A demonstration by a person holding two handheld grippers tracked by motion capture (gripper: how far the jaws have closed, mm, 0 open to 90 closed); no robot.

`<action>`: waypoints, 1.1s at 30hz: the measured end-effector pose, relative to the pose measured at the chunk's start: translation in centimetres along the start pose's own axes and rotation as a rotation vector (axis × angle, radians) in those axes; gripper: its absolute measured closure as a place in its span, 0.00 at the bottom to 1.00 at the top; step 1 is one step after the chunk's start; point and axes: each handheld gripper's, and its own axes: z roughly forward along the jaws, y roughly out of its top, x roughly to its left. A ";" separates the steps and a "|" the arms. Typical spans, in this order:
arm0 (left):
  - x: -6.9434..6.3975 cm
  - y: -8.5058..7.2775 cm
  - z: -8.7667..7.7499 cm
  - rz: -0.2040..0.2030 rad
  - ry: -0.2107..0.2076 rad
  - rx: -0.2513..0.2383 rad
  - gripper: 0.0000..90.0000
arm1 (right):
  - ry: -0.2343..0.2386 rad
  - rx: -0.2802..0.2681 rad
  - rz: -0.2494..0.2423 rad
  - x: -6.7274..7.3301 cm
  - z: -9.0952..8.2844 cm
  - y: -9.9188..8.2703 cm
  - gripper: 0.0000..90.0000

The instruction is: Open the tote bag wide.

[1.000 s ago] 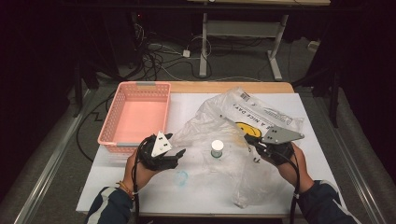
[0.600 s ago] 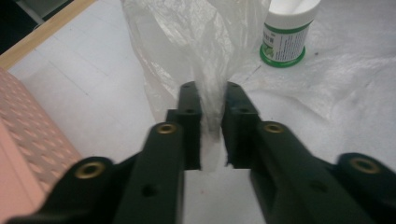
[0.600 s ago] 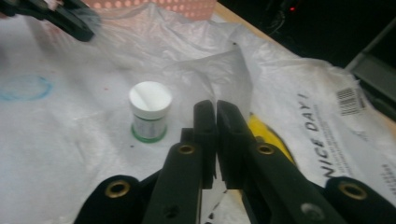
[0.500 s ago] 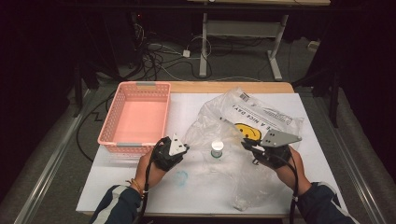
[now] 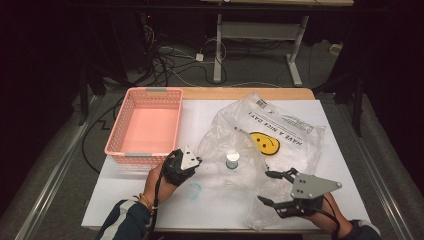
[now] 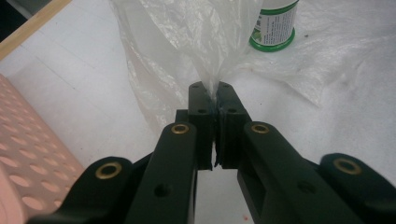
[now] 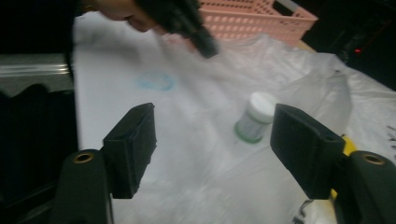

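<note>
A clear plastic bag (image 5: 270, 135) with a yellow smiley face lies crumpled across the white table. A small white-capped bottle with a green label (image 5: 232, 160) stands upright at the bag's left part. My left gripper (image 5: 196, 161) is shut on a bunched fold of the bag (image 6: 205, 56), with the bottle (image 6: 275, 28) just beyond the tips. My right gripper (image 5: 267, 187) hovers near the table's front edge, over the bag's near part. Its jaws have just been opening and stand wide, nothing pinched between them. In the right gripper view (image 7: 212, 144) the bottle (image 7: 256, 116) stands ahead of the open jaws.
An empty pink basket (image 5: 145, 125) sits at the table's left rear. A faint blue ring mark (image 5: 194, 190) lies on the table by the left hand. The table's front edge is close behind the right gripper. Cables and desk legs stand on the dark floor beyond.
My left gripper slid right and shut on the bag's left edge. My right gripper let go of the bag's right side, opened wide and drew back toward the front edge.
</note>
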 end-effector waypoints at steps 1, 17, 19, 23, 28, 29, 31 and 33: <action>-0.1 0.0 0.0 0.001 0.000 -0.002 0.94 | 0.018 0.006 0.000 0.4 -0.4 -0.3 0.31; -0.2 0.1 0.4 0.006 -0.007 0.012 0.94 | 0.155 0.218 -0.108 4.6 2.7 -3.9 0.24; -0.2 0.1 0.4 0.009 -0.006 0.013 0.94 | 0.121 0.250 -0.109 4.3 3.4 -4.5 0.29; -0.2 0.1 0.4 0.010 -0.010 0.012 0.94 | 0.081 0.266 -0.112 3.9 3.7 -4.7 0.49; -0.1 0.0 0.3 0.010 -0.007 0.013 0.94 | 0.014 0.240 -0.089 2.8 3.3 -4.3 0.77; 0.0 0.0 0.3 0.007 -0.006 0.012 0.94 | 0.010 0.225 -0.086 2.6 3.1 -4.2 0.82; 0.2 -0.1 0.1 0.000 -0.004 0.009 0.94 | -0.005 0.199 -0.070 2.1 2.8 -4.1 0.89; 0.4 -0.2 -0.2 -0.007 0.001 0.002 0.94 | -0.023 0.169 -0.056 1.7 2.3 -3.8 0.94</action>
